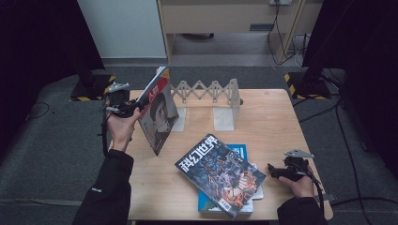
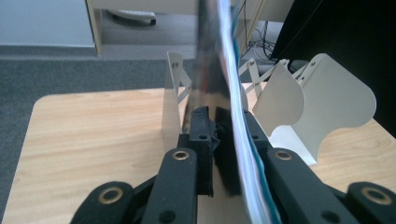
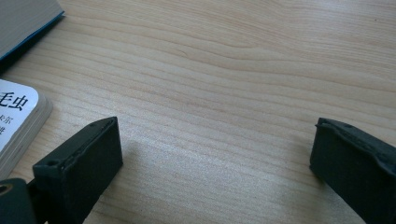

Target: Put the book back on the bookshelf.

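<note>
Mid-carry: left gripper point(image 1: 123, 107) clamped on a magazine point(image 1: 158, 110), fingers point(image 2: 201, 140) narrow on its lower edge, holding it upright and tilted just left of the folding book rack point(image 1: 213, 101), clear of the counter point(image 1: 272, 122). Judged step: bringing the magazine to the rack for standing. Next calls for sliding it rightward between the rack's white plates, squaring it vertical, then easing the grip. Right gripper point(image 1: 281, 171) resting well right of the rack's near side, fingers point(image 3: 79, 161) wide apart, empty, beside the stacked books point(image 1: 220, 176).
</note>
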A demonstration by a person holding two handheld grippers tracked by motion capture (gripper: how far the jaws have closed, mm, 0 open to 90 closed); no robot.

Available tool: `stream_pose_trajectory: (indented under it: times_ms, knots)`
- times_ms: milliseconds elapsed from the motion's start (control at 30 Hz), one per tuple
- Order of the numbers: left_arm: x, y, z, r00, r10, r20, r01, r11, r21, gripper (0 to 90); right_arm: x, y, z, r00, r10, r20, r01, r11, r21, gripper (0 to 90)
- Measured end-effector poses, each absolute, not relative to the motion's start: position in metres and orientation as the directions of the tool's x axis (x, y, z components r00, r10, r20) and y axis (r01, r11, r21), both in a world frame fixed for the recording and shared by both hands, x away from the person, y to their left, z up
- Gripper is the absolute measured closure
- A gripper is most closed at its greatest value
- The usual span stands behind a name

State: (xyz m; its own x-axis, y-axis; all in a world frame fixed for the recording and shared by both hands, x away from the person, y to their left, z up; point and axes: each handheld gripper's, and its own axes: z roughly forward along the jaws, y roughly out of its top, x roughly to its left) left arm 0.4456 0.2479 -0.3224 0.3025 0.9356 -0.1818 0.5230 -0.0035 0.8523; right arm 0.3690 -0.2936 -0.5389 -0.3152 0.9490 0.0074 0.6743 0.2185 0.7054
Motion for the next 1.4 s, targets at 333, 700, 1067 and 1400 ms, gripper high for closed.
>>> stream_pose_trajectory:
  times_ms: [333, 700, 1067, 1400]
  knots:
    - [0.458, 0.246, -0.323, 0.259, 0.955, -0.145, 0.548, -0.022, 0.836, 85.8, 0.369, -0.294, -0.539, -0.315, 0.949, 0.007, 0.674, 0.218, 0.706, 2.5]
    - [0.474, 0.233, -0.328, 0.167, 0.974, -0.155, 0.466, 0.06, 0.883, 86.0, 0.369, -0.293, -0.539, -0.311, 0.95, 0.009, 0.675, 0.214, 0.706, 2.6]
    - [0.49, 0.225, -0.331, 0.099, 0.985, -0.143, 0.485, 0.078, 0.871, 85.9, 0.369, -0.293, -0.539, -0.311, 0.95, 0.009, 0.675, 0.214, 0.706, 2.5]
    - [0.492, 0.225, -0.33, 0.101, 0.987, -0.123, 0.497, 0.057, 0.866, 85.8, 0.369, -0.293, -0.539, -0.31, 0.951, 0.007, 0.673, 0.214, 0.709, 2.6]
